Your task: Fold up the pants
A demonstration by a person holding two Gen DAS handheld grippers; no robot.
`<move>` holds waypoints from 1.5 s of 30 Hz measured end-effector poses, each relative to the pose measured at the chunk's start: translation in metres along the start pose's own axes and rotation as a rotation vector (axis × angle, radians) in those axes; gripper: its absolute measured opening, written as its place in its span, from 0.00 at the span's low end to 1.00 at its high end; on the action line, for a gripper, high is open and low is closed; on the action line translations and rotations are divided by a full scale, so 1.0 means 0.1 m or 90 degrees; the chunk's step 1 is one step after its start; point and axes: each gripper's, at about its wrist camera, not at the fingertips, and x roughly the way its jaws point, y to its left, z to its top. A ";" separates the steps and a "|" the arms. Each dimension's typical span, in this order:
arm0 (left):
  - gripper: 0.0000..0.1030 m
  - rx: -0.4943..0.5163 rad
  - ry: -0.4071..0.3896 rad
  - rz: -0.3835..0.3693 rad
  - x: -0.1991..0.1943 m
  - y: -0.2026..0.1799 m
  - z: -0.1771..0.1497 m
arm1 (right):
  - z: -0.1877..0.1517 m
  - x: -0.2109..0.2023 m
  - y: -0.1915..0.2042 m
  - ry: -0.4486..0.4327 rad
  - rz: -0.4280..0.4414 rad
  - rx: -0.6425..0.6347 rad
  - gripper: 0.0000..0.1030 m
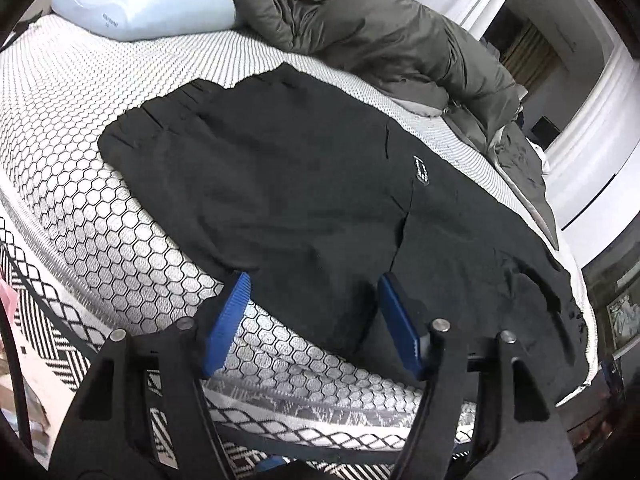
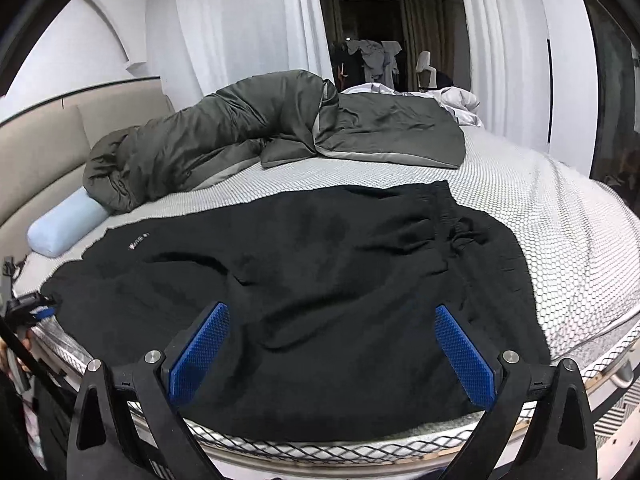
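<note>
**Pants laid out at the bed's near edge; grasp not yet made**

We find the black pants (image 2: 304,280) spread along the near edge of the bed (image 2: 560,240), rumpled at the waistband. The left hand-held gripper (image 1: 314,308) straddles the hem with jaws part-open, not pinching. The right hand-held gripper (image 2: 332,344) hovers wide open. We advise gripping both layers at the edge and smoothing wrinkles before folding.

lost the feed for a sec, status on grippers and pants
Left gripper open at the pants' near edge, no grip. Right gripper open above them, empty. Pants spread on mattress. Grey duvet behind, clear.
</note>
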 end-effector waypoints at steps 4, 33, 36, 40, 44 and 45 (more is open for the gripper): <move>0.62 -0.011 0.025 -0.016 -0.08 0.11 -0.11 | 0.04 0.00 0.08 -0.010 0.006 0.010 1.00; 0.49 -0.012 -0.113 0.086 -0.25 -0.05 -0.11 | 0.18 0.27 -1.13 0.071 -0.038 0.089 0.90; 0.49 -0.030 -0.103 0.078 -0.20 -0.05 -0.12 | 0.31 0.48 -1.38 0.119 -0.015 0.086 0.74; 0.47 -0.042 -0.099 0.090 -0.11 -0.04 -0.07 | 0.34 0.84 -1.49 0.190 -0.003 0.051 0.51; 0.46 -0.036 -0.097 0.102 -0.04 -0.06 -0.01 | 0.31 0.77 -1.59 0.165 -0.035 0.047 0.09; 0.46 -0.034 -0.097 0.103 -0.03 -0.07 0.00 | 0.31 0.66 -1.59 0.144 -0.042 0.046 0.06</move>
